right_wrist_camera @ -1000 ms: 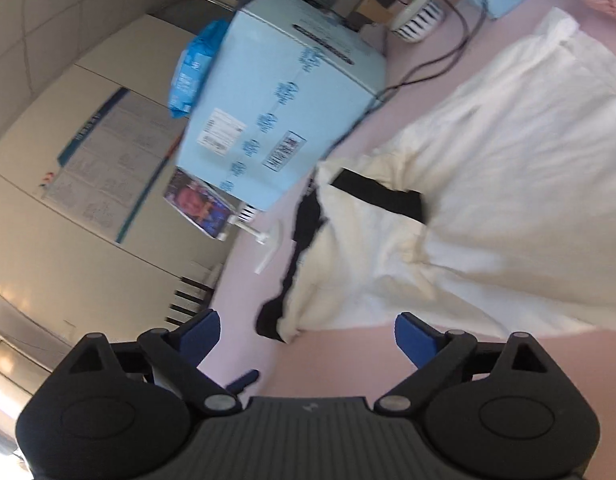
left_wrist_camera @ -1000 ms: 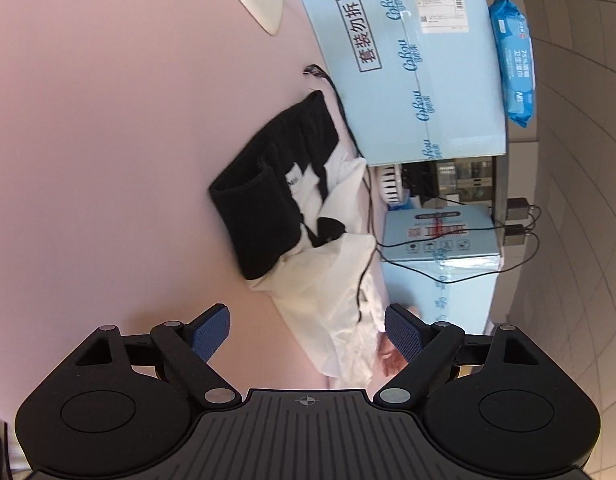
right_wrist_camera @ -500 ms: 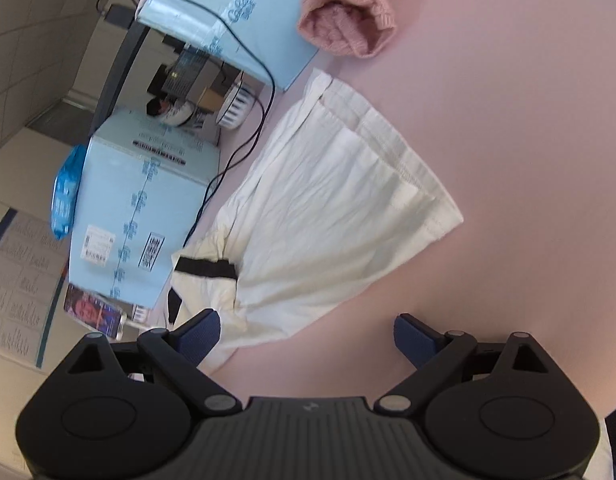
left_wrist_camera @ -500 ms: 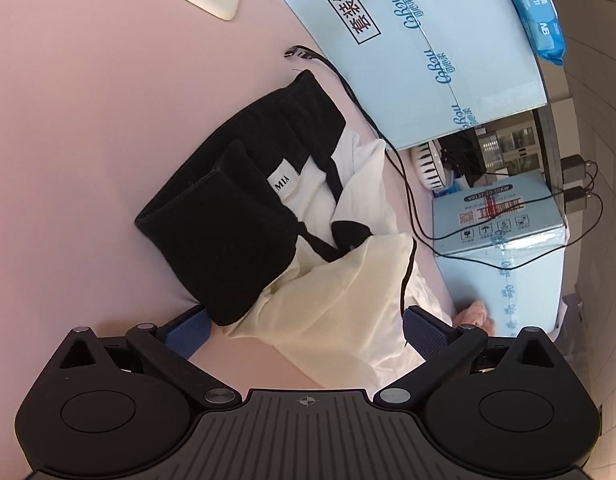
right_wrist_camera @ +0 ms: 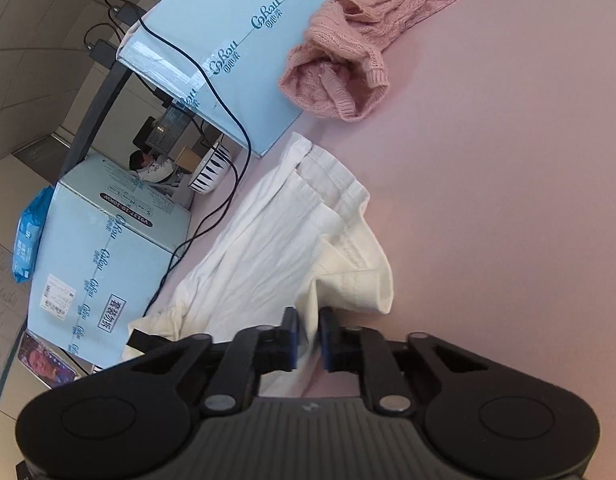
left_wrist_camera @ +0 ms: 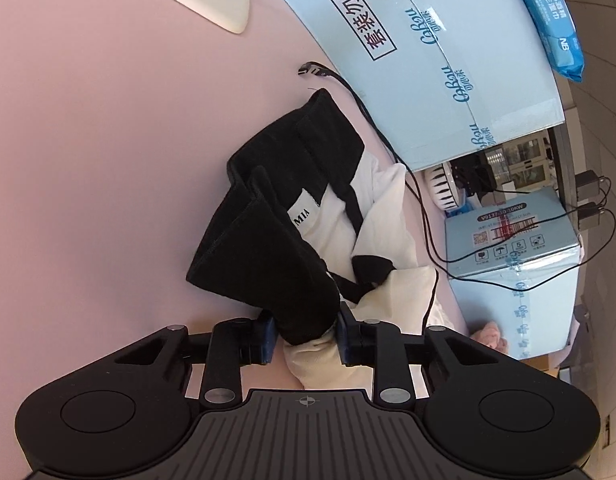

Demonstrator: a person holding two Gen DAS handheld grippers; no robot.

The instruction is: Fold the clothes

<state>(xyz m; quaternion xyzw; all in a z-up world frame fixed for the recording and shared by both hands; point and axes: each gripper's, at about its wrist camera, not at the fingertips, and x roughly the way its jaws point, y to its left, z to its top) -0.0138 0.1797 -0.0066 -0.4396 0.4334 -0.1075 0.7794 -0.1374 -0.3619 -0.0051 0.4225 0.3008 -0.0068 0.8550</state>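
Ahead of the left tongs, a white tag (left_wrist_camera: 304,216) sewn into the black cloth reads "MIA". Farther off, the large pale-blue box (left_wrist_camera: 448,52) carries the repeated brand "CoRou" and four framed Chinese characters, "套装勿拆". To the right, the smaller blue box (left_wrist_camera: 508,236) shows a code beginning "V9137" and ending "10KW". The blue wipes pack (left_wrist_camera: 556,20) shows "75%". Left of the right tongs, "CoRou" repeats along the long box (right_wrist_camera: 244,36).

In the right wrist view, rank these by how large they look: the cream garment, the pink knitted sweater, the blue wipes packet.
1. cream garment, though nearest the camera
2. pink knitted sweater
3. blue wipes packet, farthest away, so its true size is unsure
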